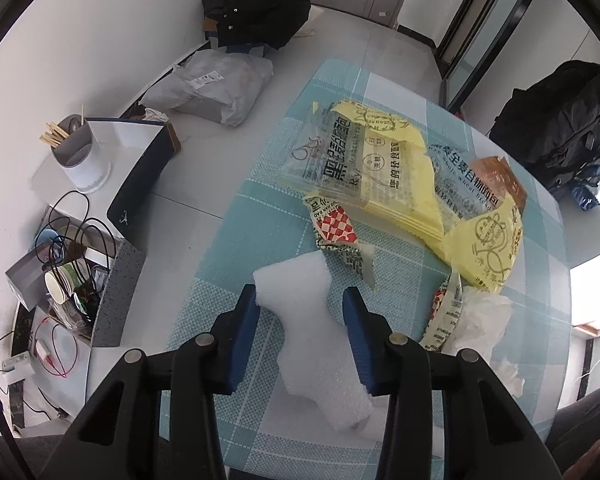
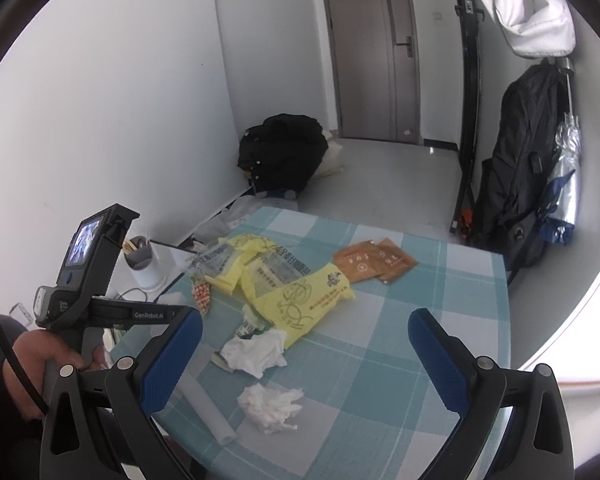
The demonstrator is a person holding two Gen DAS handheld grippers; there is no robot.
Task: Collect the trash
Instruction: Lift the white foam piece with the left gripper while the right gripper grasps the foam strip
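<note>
A white foam sheet (image 1: 312, 320) lies on the teal checked tablecloth (image 1: 228, 264), between the blue fingers of my left gripper (image 1: 300, 300), which is open around it. Beyond it lie yellow bread wrappers (image 1: 384, 168), a red-checked wrapper (image 1: 336, 228) and a crumpled tissue (image 1: 480, 320). In the right wrist view my right gripper (image 2: 304, 324) is open and empty above the table, over two crumpled tissues (image 2: 256, 350) (image 2: 272, 406). The yellow wrappers (image 2: 300, 300), brown sachets (image 2: 374, 264) and the foam sheet (image 2: 208, 404) show there too. The left gripper's body (image 2: 88, 280) is at the left.
A low side table with a white cup of sticks (image 1: 80, 156) and a box of cables (image 1: 76, 280) stands left of the table. Black bags (image 1: 256, 4) (image 2: 528, 184) and a grey parcel (image 1: 212, 84) lie on the floor. A door (image 2: 372, 52) is at the back.
</note>
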